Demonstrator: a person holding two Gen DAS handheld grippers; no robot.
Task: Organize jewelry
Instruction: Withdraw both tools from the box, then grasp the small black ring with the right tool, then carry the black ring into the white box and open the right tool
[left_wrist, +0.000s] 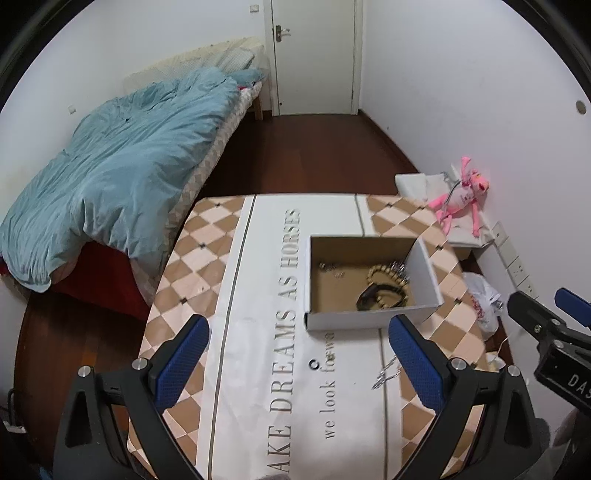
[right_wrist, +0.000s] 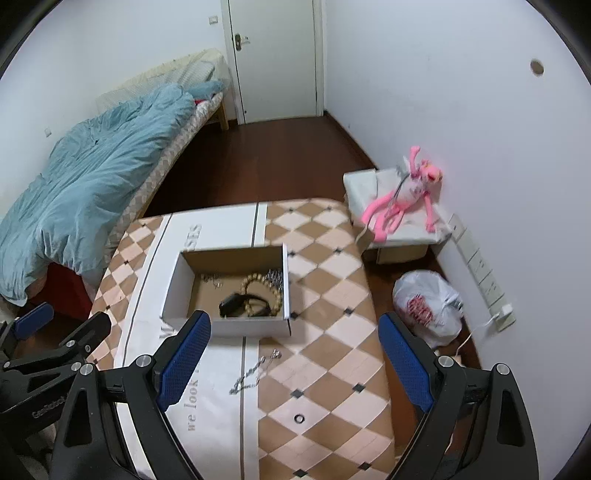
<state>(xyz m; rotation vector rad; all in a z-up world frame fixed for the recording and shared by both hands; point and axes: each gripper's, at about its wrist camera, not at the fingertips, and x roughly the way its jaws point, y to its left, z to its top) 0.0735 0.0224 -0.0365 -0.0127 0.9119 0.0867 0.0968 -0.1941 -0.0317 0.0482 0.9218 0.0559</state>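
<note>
- Hovering above the table's near edge, the left gripper (left_wrist: 297, 363) has its jaws spread wide and holds nothing; its blue pads (left_wrist: 183, 363) frame the printed strip of the cloth.
- The ring (left_wrist: 314, 364) lies flat on the table (left_wrist: 192, 258) between those pads, a little ahead of the tips, apart from everything else. Being round, it has no long axis to line up with.
- The box (left_wrist: 369, 319) sits beyond it toward the far right corner, open side up, with a beaded bracelet (left_wrist: 388, 275), a dark band (left_wrist: 373, 293) and small bits already inside.
- The chain (right_wrist: 255, 371) lies loose on the table just in front of the box's near wall. Its long axis runs diagonally, the near end pointing left toward the near edge, the far end pointing right toward the box.
- The right gripper (right_wrist: 293, 365) is also wide open and empty, and the chain sits between its pads (right_wrist: 184, 363), closer to the left one.
- My judgement: the right gripper is nearer the chain, the left nearer the ring; the chain's slant calls for a wrist turn so the jaws close across it.
</note>
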